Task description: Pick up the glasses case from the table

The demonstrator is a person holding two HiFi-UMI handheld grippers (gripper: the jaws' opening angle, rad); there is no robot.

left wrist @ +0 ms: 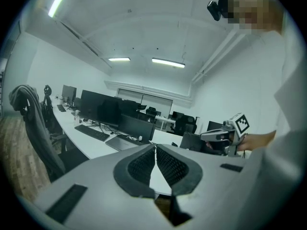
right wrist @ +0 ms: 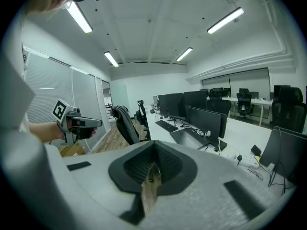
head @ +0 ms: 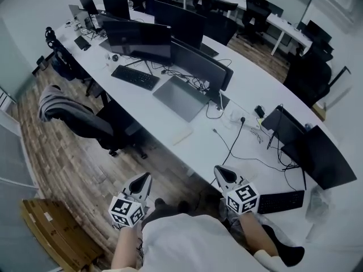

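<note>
Left gripper [head: 146, 178]: jaws together, nothing held;
Right gripper [head: 219, 170]: jaws together, nothing held;
Glasses case: not spotted on the worktop [head: 255, 81]; locate it first, then open before reaching

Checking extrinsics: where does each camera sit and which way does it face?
Head view: on the person's head, steeply down at the white desk; forearms, left gripper, right gripper show.
Left gripper view: on that gripper, along its shut jaws across the desk; torso and right gripper at right.
Right gripper view: likewise, along its shut jaws toward the monitors; left gripper at left.
All share the grey laptop.
</note>
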